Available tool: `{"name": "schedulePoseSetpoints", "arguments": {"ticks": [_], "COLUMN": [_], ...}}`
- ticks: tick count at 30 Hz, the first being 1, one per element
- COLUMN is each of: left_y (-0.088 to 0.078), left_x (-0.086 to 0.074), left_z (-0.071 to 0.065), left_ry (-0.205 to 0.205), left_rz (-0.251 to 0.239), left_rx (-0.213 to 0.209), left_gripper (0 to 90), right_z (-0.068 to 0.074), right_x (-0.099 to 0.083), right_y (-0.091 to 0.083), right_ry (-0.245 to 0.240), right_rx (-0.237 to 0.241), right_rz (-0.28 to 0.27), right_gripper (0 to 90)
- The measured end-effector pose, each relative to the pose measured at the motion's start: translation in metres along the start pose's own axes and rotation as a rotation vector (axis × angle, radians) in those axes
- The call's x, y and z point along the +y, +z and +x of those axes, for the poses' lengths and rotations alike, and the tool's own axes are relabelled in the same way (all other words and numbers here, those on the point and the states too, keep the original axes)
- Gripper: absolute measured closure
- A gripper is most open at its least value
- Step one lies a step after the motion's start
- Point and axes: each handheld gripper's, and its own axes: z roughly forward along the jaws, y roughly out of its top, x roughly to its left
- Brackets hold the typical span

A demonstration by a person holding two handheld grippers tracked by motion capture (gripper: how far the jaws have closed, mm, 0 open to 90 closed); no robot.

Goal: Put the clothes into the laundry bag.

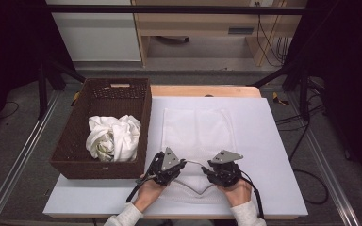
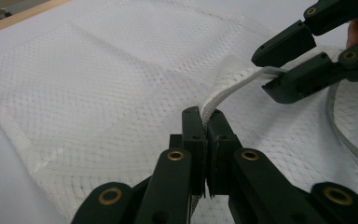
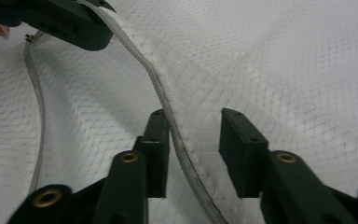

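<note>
Both hands come in from the bottom edge of the high view, pale sleeves showing, each gripping black tongs with a grey three-cornered plate on top. Left tongs (image 2: 204, 122) are clamped tight on the raised white zipper-like edge band (image 2: 235, 87) of the white mesh laundry bag (image 1: 195, 129) — jaws pressed together with the band pinched between them. Right tongs (image 3: 193, 140) are a different story: jaws parted a fair bit, straddling that same edge band (image 3: 165, 100), which runs up between them without being squeezed. In the left gripper view you can see the right tongs farther off, jaws apart around the band.

That bag lies flat on the white bench (image 1: 273, 155), roughly in the middle, with its near edge lifted up where the two tongs are. To the left of the bag, just beside it, sits a dark brown woven rectangular basket (image 1: 70, 157) — it holds a crumpled white cloth bundle (image 1: 113, 137) in the nearer half. A strip of wooden bench edge (image 1: 202, 90) peeks out past the far side of the white surface.
</note>
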Motion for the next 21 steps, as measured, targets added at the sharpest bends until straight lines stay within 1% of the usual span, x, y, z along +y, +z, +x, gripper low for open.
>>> {"name": "schedulePoseSetpoints", "arguments": {"ticks": [1, 2, 3, 4, 5, 6, 8, 9, 10, 11, 12, 13, 14, 15, 16, 17, 18, 20, 21], "left_y": [0.000, 0.000, -0.001, -0.002, -0.003, -0.005, -0.011, -0.011, -0.017, -0.020, -0.031, -0.036, -0.040, -0.043, -0.045, -0.045, -0.046, -0.044, -0.044], "left_x": [0.000, -0.001, -0.001, -0.002, -0.002, -0.003, -0.004, -0.004, -0.004, -0.004, -0.004, -0.005, -0.007, -0.009, -0.013, -0.017, -0.022, -0.031, -0.031], "left_z": [0.000, -0.001, -0.002, -0.003, -0.004, -0.005, -0.007, -0.007, -0.008, -0.009, -0.011, -0.013, -0.015, -0.018, -0.021, -0.024, -0.026, -0.030, -0.030], "left_ry": [0.000, 0.007, 0.013, 0.015, 0.015, 0.018, 0.025, 0.025, 0.027, 0.027, 0.021, 0.026, 0.029, 0.022, 0.019, 0.020, 0.027, 0.020, 0.020], "left_rz": [0.003, 0.007, 0.002, -0.003, -0.007, -0.010, -0.017, -0.017, -0.020, -0.022, -0.028, -0.023, -0.017, -0.011, -0.005, 0.003, 0.014, 0.034, 0.034], "left_rx": [-0.004, -0.004, -0.002, -0.008, -0.013, -0.014, -0.014, -0.014, -0.002, -0.001, 0.009, 0.013, 0.010, -0.006, -0.026, -0.036, -0.042, -0.055, -0.055], "left_gripper": [86.5, 86.2, 85.8, 84.0, 81.8, 77.6, 68.7, 64.8, 62.6, 62.6, 62.7, 63.6, 66.9, 69.2, 73.0, 76.5, 79.3, 84.2, 85.9], "right_z": [-0.001, -0.001, -0.002, -0.003, -0.004, -0.004, -0.005, -0.005, -0.006, -0.006, -0.006, -0.007, -0.006, -0.006, -0.007, -0.007, -0.006, -0.008, -0.008], "right_x": [0.000, 0.000, 0.000, 0.000, 0.000, 0.000, 0.000, 0.000, 0.001, 0.001, 0.001, 0.002, 0.002, 0.003, 0.004, 0.004, 0.005, 0.007, 0.009], "right_y": [0.000, 0.000, 0.001, 0.000, 0.000, 0.000, -0.001, -0.001, -0.002, -0.002, -0.005, -0.006, -0.007, -0.008, -0.009, -0.010, -0.011, -0.014, -0.015], "right_ry": [-0.005, -0.001, 0.008, 0.020, 0.027, 0.034, 0.041, 0.041, 0.047, 0.047, 0.050, 0.048, 0.057, 0.058, 0.056, 0.056, 0.056, 0.058, 0.065], "right_rx": [-0.004, -0.004, 0.011, 0.011, 0.010, 0.015, 0.002, 0.002, 0.005, 0.005, 0.004, 0.004, 0.002, 0.006, 0.006, 0.009, 0.008, 0.010, 0.011], "right_rz": [0.000, -0.001, -0.005, -0.011, -0.015, -0.009, -0.007, -0.007, -0.013, -0.013, -0.031, -0.040, -0.049, -0.060, -0.072, -0.077, -0.085, -0.105, -0.113], "right_gripper": [70.9, 76.6, 79.3, 81.7, 84.3, 86.8, 88.0, 88.0, 88.3, 88.3, 88.4, 88.5, 88.6, 88.7, 88.7, 88.7, 88.8, 88.8, 88.9]}}
